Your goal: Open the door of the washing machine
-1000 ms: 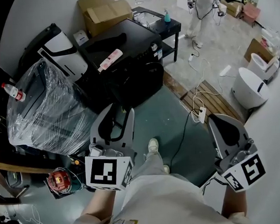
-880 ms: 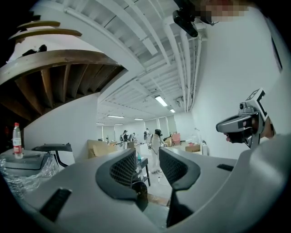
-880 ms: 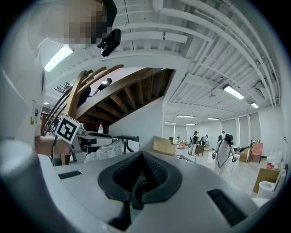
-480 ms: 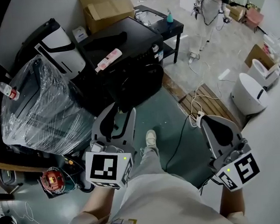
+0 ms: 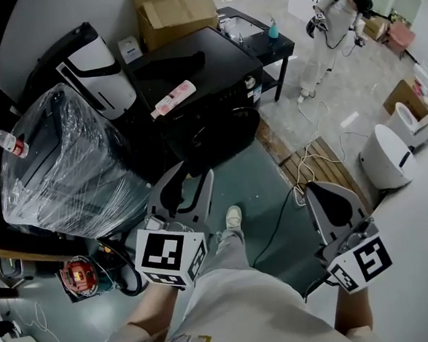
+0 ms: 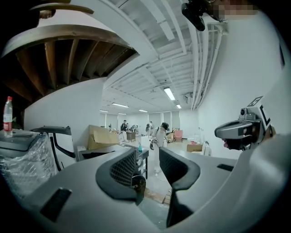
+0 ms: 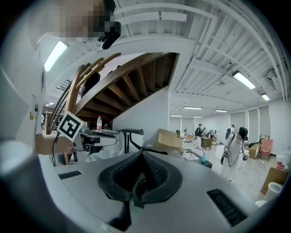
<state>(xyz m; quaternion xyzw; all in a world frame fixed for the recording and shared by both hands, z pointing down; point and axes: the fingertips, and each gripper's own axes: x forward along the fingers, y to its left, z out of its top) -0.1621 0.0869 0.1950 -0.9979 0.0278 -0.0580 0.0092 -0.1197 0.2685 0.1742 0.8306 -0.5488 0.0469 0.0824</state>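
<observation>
The left gripper [image 5: 191,174] is held with its jaws wide apart and nothing between them. The right gripper [image 5: 319,192] has its jaws closed together and is empty. The black washing machine [image 5: 205,71] stands straight ahead of the left gripper, beyond its tips, and ahead and to the left of the right gripper. Its round door [image 5: 233,126] faces both grippers and looks shut; neither gripper touches it. A pink-and-white bottle [image 5: 174,98] lies on the machine's top. A plastic-wrapped appliance [image 5: 60,166] stands left of the left gripper. The person's shoe [image 5: 233,218] is on the floor between the two grippers.
</observation>
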